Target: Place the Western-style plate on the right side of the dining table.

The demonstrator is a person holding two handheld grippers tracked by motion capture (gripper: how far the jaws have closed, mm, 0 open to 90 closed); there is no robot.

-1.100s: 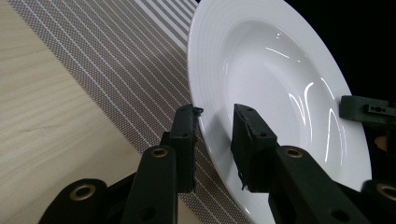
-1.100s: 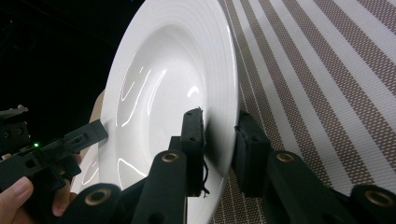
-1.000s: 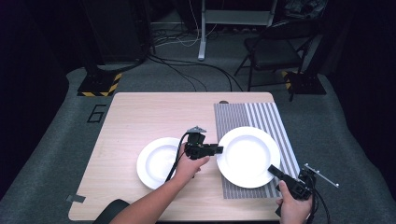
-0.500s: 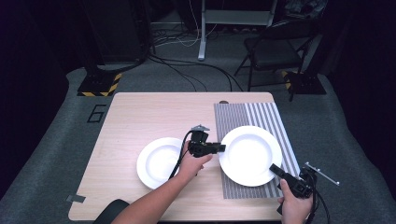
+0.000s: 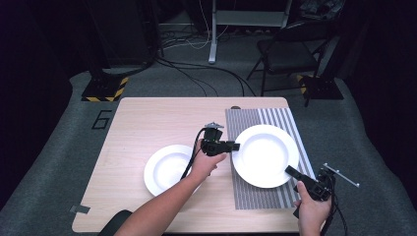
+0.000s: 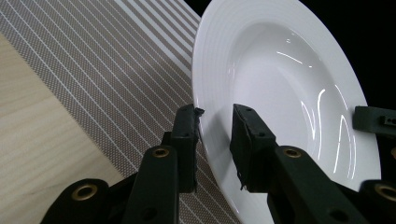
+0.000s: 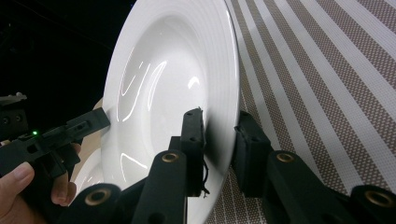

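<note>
While the small plate [image 5: 167,169] lies flat on the bare wood of the table [image 5: 147,123], just as it did a second ago, the big plate [image 5: 265,155] sits a little farther up the striped mat [image 5: 290,123] than before. Compared with that earlier frame, the left gripper [image 5: 235,146] has shifted slightly up and toward the mat; its forearm runs diagonally from the bottom edge, jaws pointing level at the big plate's left rim. In the left gripper view the jaws are clamped on that rim [image 6: 205,116]. At the plate's lower right edge the right gripper [image 5: 290,172], hand low at the table's corner, has barely moved; its jaws pinch the rim too [image 7: 224,116].
</note>
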